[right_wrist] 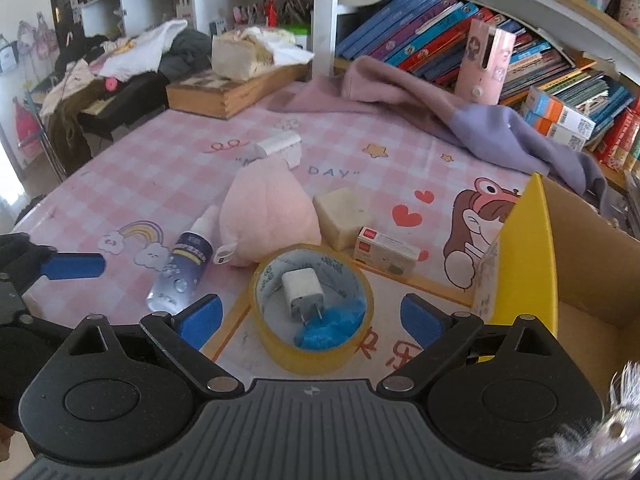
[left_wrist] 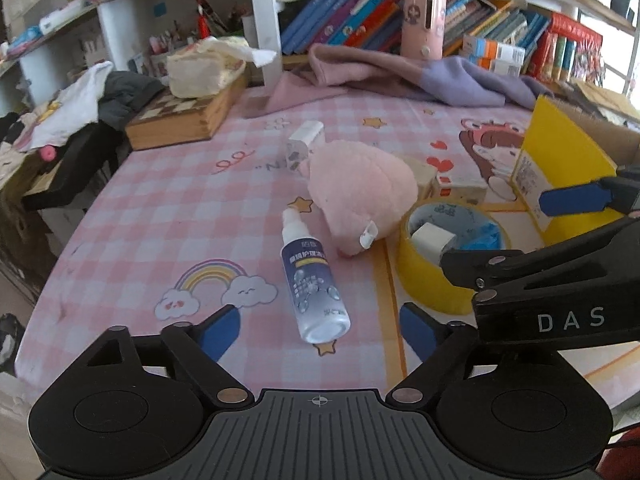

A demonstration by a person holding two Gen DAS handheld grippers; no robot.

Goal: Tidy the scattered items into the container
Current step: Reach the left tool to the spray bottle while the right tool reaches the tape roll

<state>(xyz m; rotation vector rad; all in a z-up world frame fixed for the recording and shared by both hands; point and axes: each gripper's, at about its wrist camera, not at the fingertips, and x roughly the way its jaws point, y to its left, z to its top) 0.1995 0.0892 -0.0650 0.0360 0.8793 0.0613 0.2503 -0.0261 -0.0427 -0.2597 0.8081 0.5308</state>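
Observation:
A clear spray bottle (left_wrist: 314, 280) (right_wrist: 182, 268) lies on the pink checked cloth. Its base sits between the pads of my open left gripper (left_wrist: 320, 332), untouched by either pad. My right gripper (right_wrist: 310, 320) is open around a yellow tape roll (right_wrist: 312, 360) (left_wrist: 424, 284), with a gap on both sides. Inside the roll lie a white charger plug (right_wrist: 302, 288) (left_wrist: 432, 240) and something blue (right_wrist: 332, 328). Behind are a pink plush (left_wrist: 360, 188) (right_wrist: 268, 212), a cream block (right_wrist: 344, 216), a small red-and-white box (right_wrist: 386, 256) and a white adapter (left_wrist: 304, 142) (right_wrist: 280, 146). The cardboard box (right_wrist: 592, 248) with a yellow flap (left_wrist: 560, 160) stands at the right.
A wooden chessboard case (left_wrist: 180, 120) with a tissue pack (left_wrist: 204, 68) on it sits at the back left. A pink-and-purple garment (right_wrist: 460, 112) lies along the back, under a shelf of books (right_wrist: 440, 28). Clothes are piled on a chair (left_wrist: 68, 120) past the left edge.

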